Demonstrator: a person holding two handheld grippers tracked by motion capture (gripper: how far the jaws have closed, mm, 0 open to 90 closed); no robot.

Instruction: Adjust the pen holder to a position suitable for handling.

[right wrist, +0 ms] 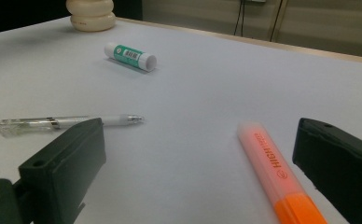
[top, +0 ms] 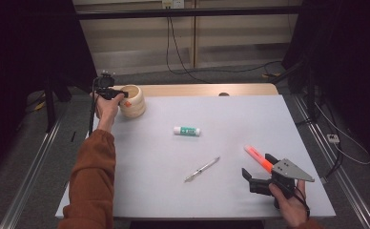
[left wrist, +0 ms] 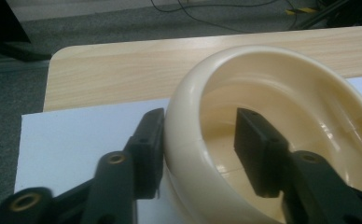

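A cream, round double-ringed bowl [top: 133,101] [right wrist: 91,14] stands at the table's far left. My left gripper [top: 114,93] [left wrist: 198,135] straddles its near rim [left wrist: 184,116]: one jaw lies against the outer wall, the other hangs inside with a slight gap to the inner wall. At the front right, my right gripper [top: 258,167] [right wrist: 200,140] is open and low over the table. An orange highlighter [top: 259,160] [right wrist: 272,168] lies flat between its jaws, untouched.
A white glue stick with a green label [top: 187,130] [right wrist: 130,56] lies mid-table. A clear pen [top: 202,169] [right wrist: 62,122] lies in front of it. The white sheet [top: 231,114] covers a wooden table whose far strip [top: 197,89] shows. Cables run across the floor beyond.
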